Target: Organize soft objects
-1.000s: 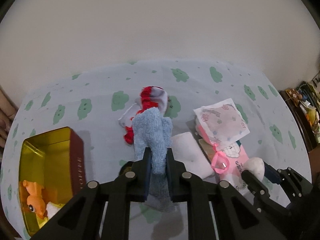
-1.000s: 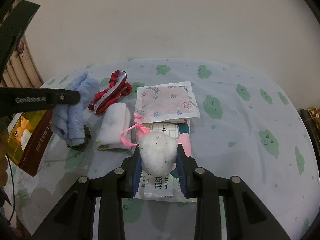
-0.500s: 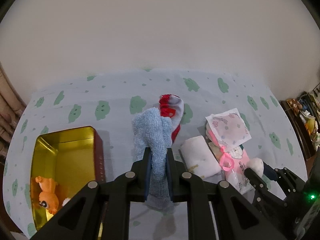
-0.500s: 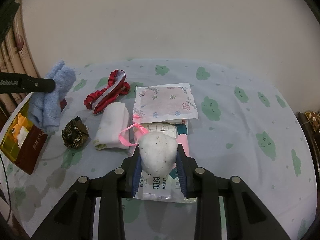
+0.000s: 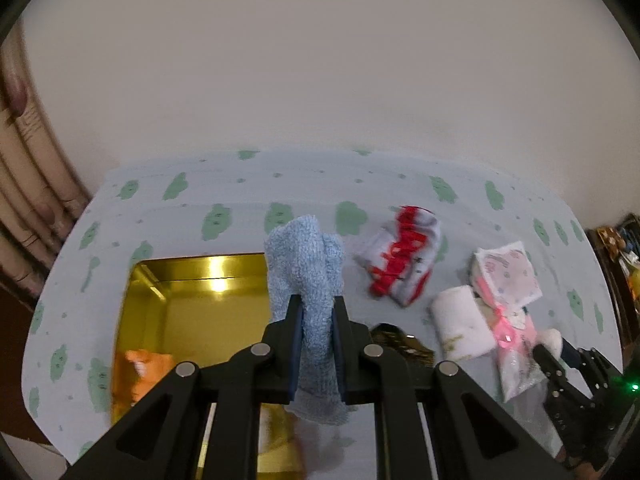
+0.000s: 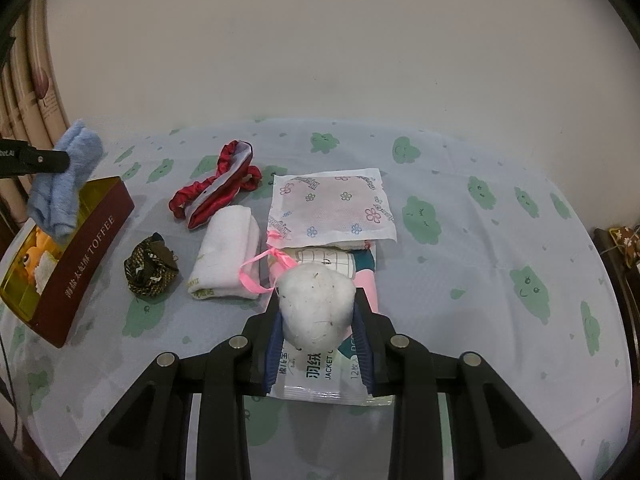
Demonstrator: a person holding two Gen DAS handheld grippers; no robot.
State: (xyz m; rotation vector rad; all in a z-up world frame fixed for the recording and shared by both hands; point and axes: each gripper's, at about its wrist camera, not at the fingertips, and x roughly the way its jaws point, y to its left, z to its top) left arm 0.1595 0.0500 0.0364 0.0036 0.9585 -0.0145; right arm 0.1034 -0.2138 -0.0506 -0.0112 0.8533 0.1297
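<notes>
My left gripper is shut on a fluffy light blue cloth and holds it up over the right rim of the open gold tin. From the right wrist view the blue cloth hangs above the tin, which has dark red sides. An orange plush toy lies inside the tin. My right gripper is shut on a white fuzzy ball, low over a wipes packet.
On the green-patterned cloth lie a red and white scrunchie, a rolled white towel, a dark patterned bundle, a flowered sachet and a pink ribbon. A curtain hangs at the left.
My left gripper has carried the blue cloth leftward and up, from beside the scrunchie to above the tin. The right gripper and its white ball have stayed put.
</notes>
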